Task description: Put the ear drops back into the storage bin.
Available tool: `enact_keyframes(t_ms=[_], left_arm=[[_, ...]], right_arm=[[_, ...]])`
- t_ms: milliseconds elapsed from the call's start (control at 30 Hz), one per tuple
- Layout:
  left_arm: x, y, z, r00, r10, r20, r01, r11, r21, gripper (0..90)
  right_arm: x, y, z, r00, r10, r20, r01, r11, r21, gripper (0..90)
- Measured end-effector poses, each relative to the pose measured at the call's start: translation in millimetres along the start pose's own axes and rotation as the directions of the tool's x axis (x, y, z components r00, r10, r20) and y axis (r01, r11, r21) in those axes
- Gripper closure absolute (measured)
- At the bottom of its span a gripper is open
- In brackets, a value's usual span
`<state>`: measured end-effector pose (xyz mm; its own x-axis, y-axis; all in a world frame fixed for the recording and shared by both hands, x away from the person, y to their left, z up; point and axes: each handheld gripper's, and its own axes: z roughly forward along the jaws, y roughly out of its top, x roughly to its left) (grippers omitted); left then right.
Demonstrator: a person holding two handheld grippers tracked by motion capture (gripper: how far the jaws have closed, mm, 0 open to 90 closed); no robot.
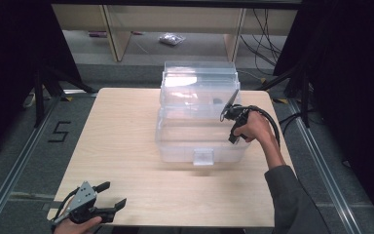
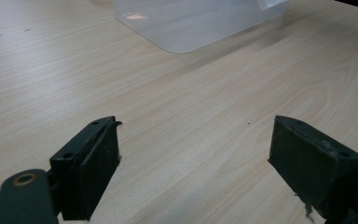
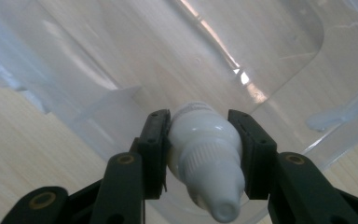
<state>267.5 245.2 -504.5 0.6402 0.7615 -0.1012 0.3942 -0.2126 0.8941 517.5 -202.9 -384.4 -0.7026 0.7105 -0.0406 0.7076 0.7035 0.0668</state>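
Clamped in the right gripper (image 3: 200, 154), a bottle (image 3: 205, 161) hangs over the open bin (image 1: 199, 122) for dropping; left gripper (image 2: 196, 163) idles open, empty.

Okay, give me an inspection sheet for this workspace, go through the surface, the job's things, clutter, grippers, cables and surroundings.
Surface: light wooden table, bare apart from the box.
Job's things: clear plastic box, lid open, standing mid-table; small white bottle held over the box's inside.
Clutter: nothing seen on the table.
Grippers: right gripper, jaws shut on the white bottle, at the box's right side; left gripper, jaws open with nothing between them, at the table's near left corner.
Cables: black cable looping from the right gripper; loose cables on the floor behind the table.
Surroundings: grey floor with a "5" marking; small bag on the floor near the wooden shelving.
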Motion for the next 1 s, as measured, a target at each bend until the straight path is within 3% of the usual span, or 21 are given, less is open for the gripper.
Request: enact_keyframes(t_ms=[33,67,100,133,233,300,333,567,633,667,700,733,800,1000], left_arm=[[-0.3,0.1,-0.4,1.0000,0.001,-0.006,-0.001,1.0000,0.005,15.3],[-0.2,-0.2,-0.2,1.0000,0.007,-0.006,-0.007,1.0000,0.004,15.3],[-0.4,-0.1,-0.2,1.0000,0.006,-0.006,-0.006,1.0000,0.004,15.2],[-0.4,0.0,-0.1,1.0000,0.006,-0.006,-0.006,1.0000,0.004,15.3],[-0.7,-0.2,-0.2,1.0000,0.001,-0.006,-0.001,1.0000,0.001,15.3],[-0.4,-0.2,0.1,1.0000,0.000,-0.002,0.000,1.0000,-0.002,15.2],[-0.3,-0.1,0.0,1.0000,0.001,-0.003,-0.001,1.0000,-0.001,15.3],[-0.4,-0.2,0.1,1.0000,0.005,-0.002,-0.005,1.0000,0.002,15.2],[-0.1,-0.3,0.8,1.0000,0.004,0.003,-0.004,1.0000,-0.003,15.3],[0.0,-0.3,0.7,1.0000,0.003,0.002,-0.003,1.0000,-0.003,15.3],[-0.3,-0.3,0.3,1.0000,0.004,-0.003,-0.004,1.0000,0.000,15.2],[-0.1,-0.5,0.6,1.0000,0.003,0.003,-0.003,1.0000,-0.002,15.3],[-0.2,-0.3,0.4,1.0000,0.004,-0.002,-0.004,1.0000,-0.001,15.3],[-0.1,-0.3,0.3,1.0000,0.005,-0.001,-0.005,1.0000,-0.001,15.2]], right_arm=[[-2.5,0.2,2.6,0.9996,-0.028,-0.006,0.028,1.000,-0.011,60.2],[-0.7,1.3,2.4,1.0000,0.010,0.001,-0.010,1.000,0.005,60.2],[-3.1,2.1,4.0,0.9997,-0.024,0.006,0.024,1.000,0.004,60.2],[-2.4,4.1,4.4,1.0000,0.002,0.001,-0.002,1.000,0.006,60.2],[-4.9,4.3,8.1,0.9999,-0.009,0.009,0.009,1.000,0.003,60.2],[-4.8,5.9,10.7,0.9999,0.007,0.008,-0.007,1.000,0.016,60.2],[-3.7,6.8,11.0,0.9993,0.037,0.001,-0.037,0.999,0.022,60.1],[-6.4,5.9,21.4,0.9994,0.035,-0.007,-0.035,0.999,0.004,60.1],[-4.3,7.4,21.3,0.9984,0.055,-0.009,-0.055,0.998,0.023,60.2],[-5.7,8.1,22.7,0.9992,0.040,-0.009,-0.040,0.999,0.018,60.1],[-4.5,8.5,23.7,0.9986,0.054,-0.004,-0.053,0.998,0.021,60.1],[-6.8,8.4,26.8,0.9998,0.018,-0.006,-0.018,1.000,0.009,60.1],[-7.3,9.5,28.1,0.9998,0.013,-0.016,-0.013,1.000,0.006,60.1],[-7.9,10.6,37.4,0.9994,0.030,-0.019,-0.030,1.000,0.005,60.1]])
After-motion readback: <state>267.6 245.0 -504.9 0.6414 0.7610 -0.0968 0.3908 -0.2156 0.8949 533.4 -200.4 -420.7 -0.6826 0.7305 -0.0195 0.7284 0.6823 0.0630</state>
